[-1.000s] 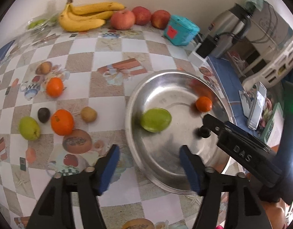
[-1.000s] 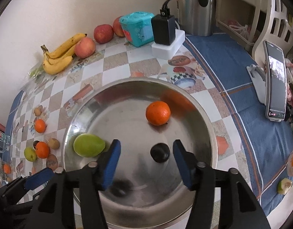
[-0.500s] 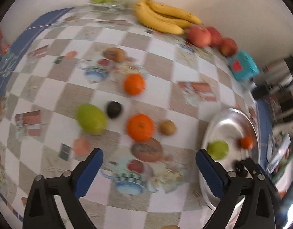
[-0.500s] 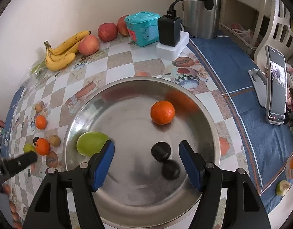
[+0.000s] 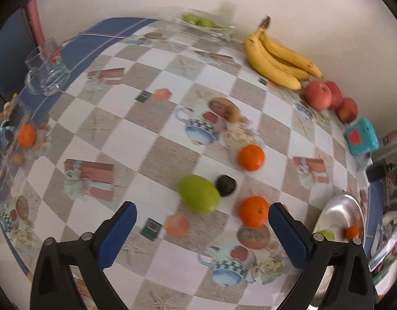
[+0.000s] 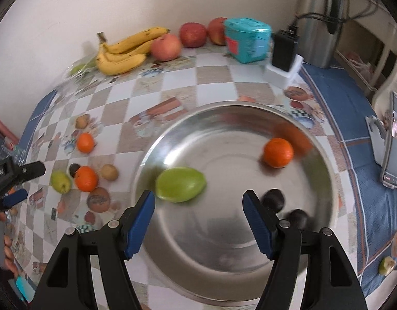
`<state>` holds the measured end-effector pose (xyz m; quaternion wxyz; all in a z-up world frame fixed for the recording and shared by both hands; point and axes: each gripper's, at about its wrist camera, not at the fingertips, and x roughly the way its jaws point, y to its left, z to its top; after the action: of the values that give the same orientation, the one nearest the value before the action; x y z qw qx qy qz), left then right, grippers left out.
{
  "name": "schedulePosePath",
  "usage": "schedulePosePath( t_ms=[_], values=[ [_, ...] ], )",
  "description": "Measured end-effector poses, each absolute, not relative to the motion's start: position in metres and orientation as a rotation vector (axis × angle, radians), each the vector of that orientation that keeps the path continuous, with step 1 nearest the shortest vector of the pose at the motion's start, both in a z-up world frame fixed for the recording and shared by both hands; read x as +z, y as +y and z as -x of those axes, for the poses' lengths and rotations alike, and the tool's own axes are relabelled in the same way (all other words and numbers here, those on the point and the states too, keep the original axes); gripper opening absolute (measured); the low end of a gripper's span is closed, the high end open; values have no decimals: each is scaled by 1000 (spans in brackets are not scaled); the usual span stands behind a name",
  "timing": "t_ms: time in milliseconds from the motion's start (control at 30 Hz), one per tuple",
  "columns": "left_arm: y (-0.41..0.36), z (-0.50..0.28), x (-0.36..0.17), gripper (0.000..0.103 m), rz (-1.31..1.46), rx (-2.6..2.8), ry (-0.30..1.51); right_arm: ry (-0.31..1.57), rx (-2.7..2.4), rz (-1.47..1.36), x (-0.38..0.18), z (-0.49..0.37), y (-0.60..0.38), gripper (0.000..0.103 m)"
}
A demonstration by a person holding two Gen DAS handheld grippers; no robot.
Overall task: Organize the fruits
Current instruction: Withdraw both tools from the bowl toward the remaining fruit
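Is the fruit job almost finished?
Not yet. The round steel bowl holds a green mango, an orange tangerine and one dark round fruit. Both grippers are empty, jaws open. The left gripper hovers near a second green mango, two tangerines and another dark fruit on the checkered tablecloth.

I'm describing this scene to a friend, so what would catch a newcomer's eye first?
The big steel bowl fills the right wrist view, holding a green fruit, an orange and two dark fruits. Bright bananas lie against the back wall, beside red apples.
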<state>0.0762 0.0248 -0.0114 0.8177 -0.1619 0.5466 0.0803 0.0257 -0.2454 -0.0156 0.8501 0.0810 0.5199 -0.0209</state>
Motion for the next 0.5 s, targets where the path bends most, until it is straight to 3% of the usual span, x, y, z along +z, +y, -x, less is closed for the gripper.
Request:
schedulePosePath(
  t_ms=[500],
  values=[
    [69,-75,-8,103,394,249,1142,1098,40,-98,-12,-34,-196,71]
  ],
)
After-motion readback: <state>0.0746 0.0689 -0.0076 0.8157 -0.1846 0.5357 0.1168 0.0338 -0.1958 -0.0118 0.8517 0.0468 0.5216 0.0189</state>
